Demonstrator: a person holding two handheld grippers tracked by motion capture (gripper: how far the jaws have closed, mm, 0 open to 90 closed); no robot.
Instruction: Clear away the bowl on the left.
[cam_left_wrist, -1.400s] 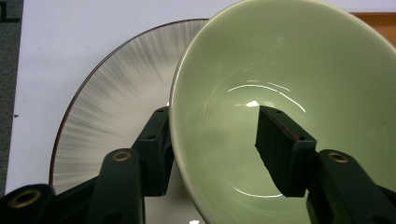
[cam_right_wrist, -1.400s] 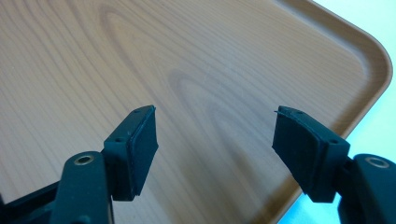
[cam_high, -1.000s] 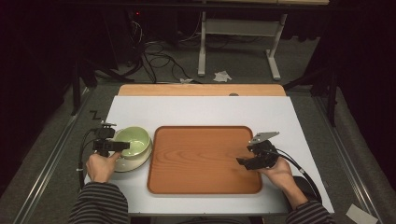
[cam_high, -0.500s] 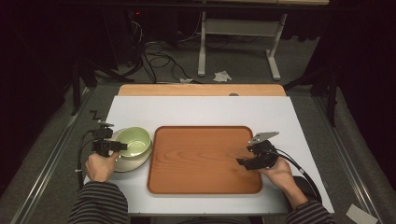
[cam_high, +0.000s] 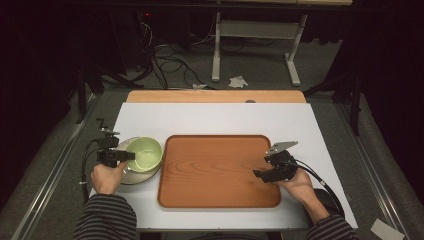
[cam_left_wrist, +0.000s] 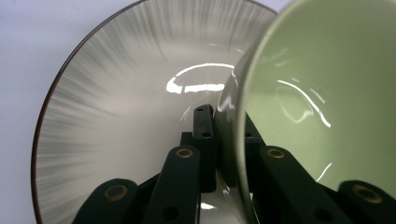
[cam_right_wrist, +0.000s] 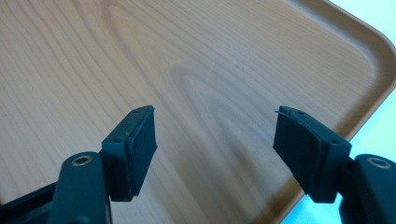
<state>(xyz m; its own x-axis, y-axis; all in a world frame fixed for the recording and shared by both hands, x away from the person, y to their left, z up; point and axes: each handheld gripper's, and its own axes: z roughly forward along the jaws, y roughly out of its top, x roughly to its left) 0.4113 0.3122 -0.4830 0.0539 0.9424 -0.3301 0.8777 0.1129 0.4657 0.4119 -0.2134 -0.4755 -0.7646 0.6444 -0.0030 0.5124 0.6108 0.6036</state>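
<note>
White table (cam_high: 220, 117), woodgrain tray (cam_high: 215, 170), glossy green bowl (cam_high: 146, 153)

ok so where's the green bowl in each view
High view: the green bowl sits at the left on the grey plate, just left of the wooden tray.
Left gripper view: it takes up the right half, its rim clamped by the left hand-held gripper.
Right gripper view: not in it.
Shared landmark: the grey plate.

white table top (cam_high: 215, 117), floor cables (cam_high: 170, 55), crumpled paper (cam_high: 238, 81)
</note>
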